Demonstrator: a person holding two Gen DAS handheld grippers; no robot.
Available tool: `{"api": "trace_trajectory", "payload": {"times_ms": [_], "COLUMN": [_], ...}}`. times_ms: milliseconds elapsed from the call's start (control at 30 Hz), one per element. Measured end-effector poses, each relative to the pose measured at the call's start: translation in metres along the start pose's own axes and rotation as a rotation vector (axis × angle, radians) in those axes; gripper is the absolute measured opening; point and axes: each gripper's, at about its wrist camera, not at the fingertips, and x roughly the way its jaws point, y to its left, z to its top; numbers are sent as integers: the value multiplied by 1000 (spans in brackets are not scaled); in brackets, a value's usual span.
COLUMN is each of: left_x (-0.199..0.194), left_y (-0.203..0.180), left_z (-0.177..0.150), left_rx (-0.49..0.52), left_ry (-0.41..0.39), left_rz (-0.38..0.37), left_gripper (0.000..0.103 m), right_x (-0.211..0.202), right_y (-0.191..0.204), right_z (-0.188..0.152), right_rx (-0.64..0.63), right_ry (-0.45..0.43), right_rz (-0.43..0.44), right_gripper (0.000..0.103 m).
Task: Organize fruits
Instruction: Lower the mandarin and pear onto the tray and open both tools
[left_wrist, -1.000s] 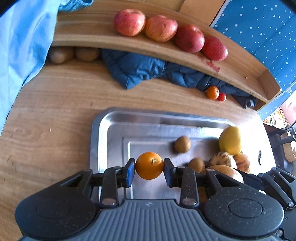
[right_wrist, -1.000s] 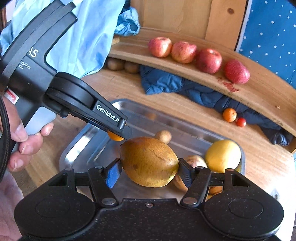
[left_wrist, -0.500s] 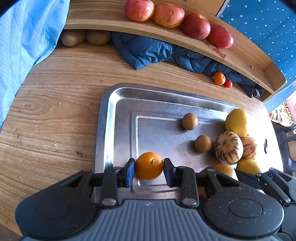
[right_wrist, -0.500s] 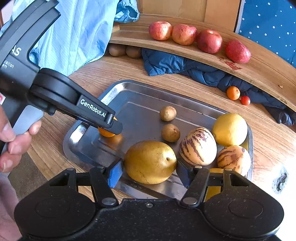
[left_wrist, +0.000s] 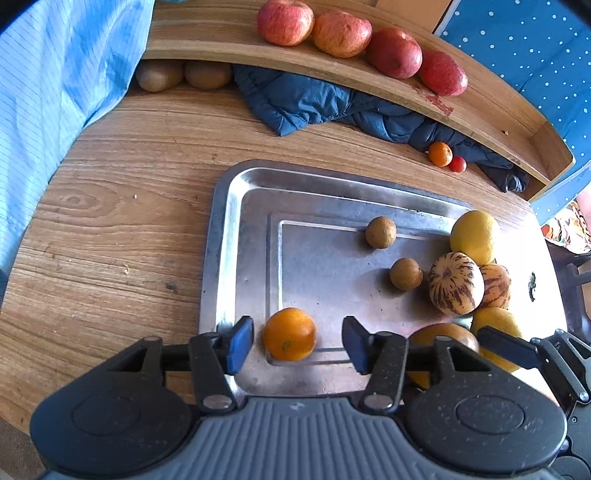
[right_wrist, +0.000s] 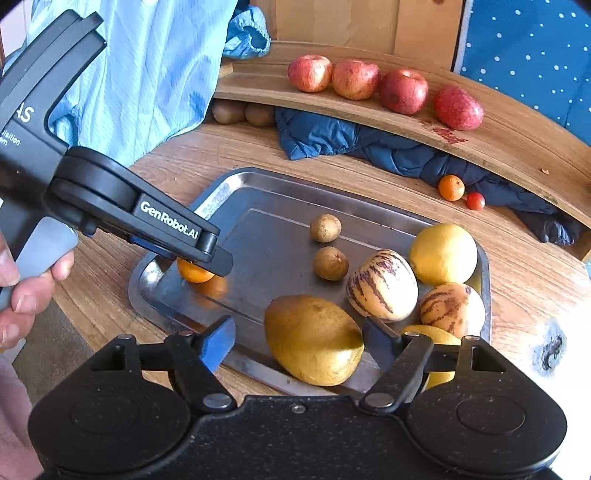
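Nearest, the left gripper (left_wrist: 297, 341) has its jaws spread wide and holds nothing; the orange (left_wrist: 290, 334) sits on the tray (left_wrist: 221, 236) between them, a small gap on each side, close to the tray's near left corner. The right gripper (right_wrist: 297, 341) is also wide open and holds nothing; the mango (right_wrist: 314, 339) lies between its jaws, its far end seems to touch the right finger, and its near end rests on the near rim of the tray. I judge this is the main risk: the mango is not fully inside the flat floor, so if the gripper pulls back carelessly, the finger can drag it over the rim to the table (left_wrist: 110, 221). The orange is round and free, so a touch from a finger may roll it. The two grippers are near each other, and lifting them together may bring them into contact. Further in, the middle and left of the tray floor are bare, with only two small brown fruits (left_wrist: 380, 232), so there is room. The right side is crowded with striped melons (left_wrist: 456, 283) and a yellow fruit (left_wrist: 474, 236) touching one another. Beyond, the table is open on the left, then a blue cloth (left_wrist: 314, 99), and the shelf (left_wrist: 221, 40) with apples (left_wrist: 341, 33) closes the far side.
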Motion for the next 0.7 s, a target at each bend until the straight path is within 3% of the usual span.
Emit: {"api": "trace_trajectory", "payload": {"times_ms": [300, 700], "left_x": [-21, -33], "left_y": [-1, -7], "left_z": [-15, -41], "left_rx": [2, 2], "left_ry": [-17, 51], "left_rz": [57, 158], "left_gripper": [97, 102], "right_x": [-18, -40], "right_y": [-3, -15], "right_z": [-12, -25], "right_rx": [27, 67], "right_ry": [-34, -49], "right_rz": [-7, -33], "right_gripper": [96, 100]}}
